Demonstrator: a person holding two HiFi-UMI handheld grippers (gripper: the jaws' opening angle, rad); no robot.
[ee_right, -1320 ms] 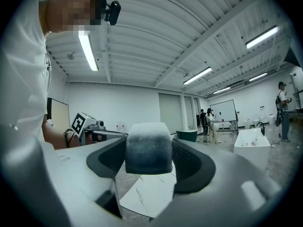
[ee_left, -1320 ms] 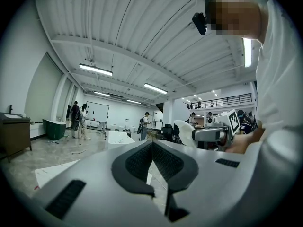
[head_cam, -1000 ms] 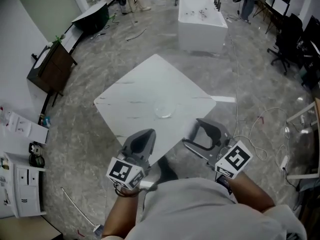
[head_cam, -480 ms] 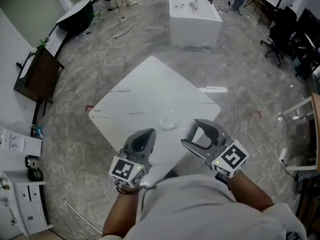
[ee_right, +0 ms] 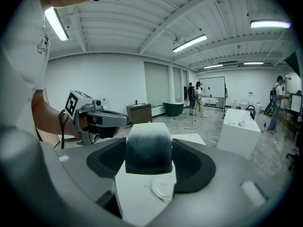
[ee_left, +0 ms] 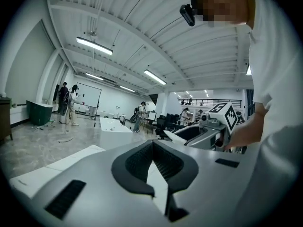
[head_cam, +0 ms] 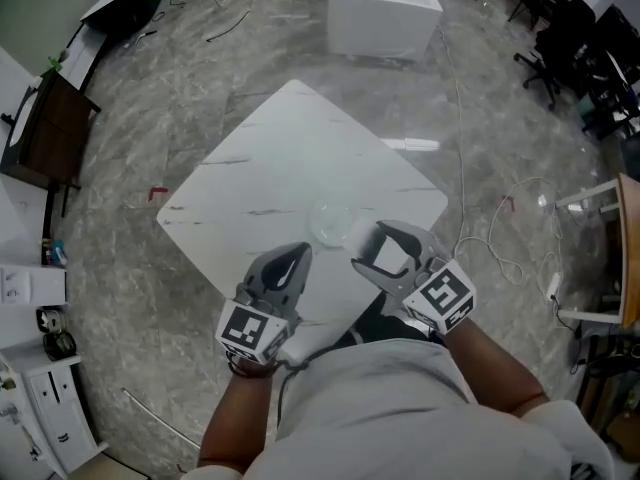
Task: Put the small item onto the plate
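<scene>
Two claws: left claw and right claw. One white tabletop, under both. One clear plate, just ahead of the claw tips and between them. One small block, gripped between the right claw's jaws. One white tub, far ahead of the claws. One dark cabinet, far off to the left claw's left. One white drawer unit, behind and left of the left claw. One looped white cable on the floor, right of the right claw.
</scene>
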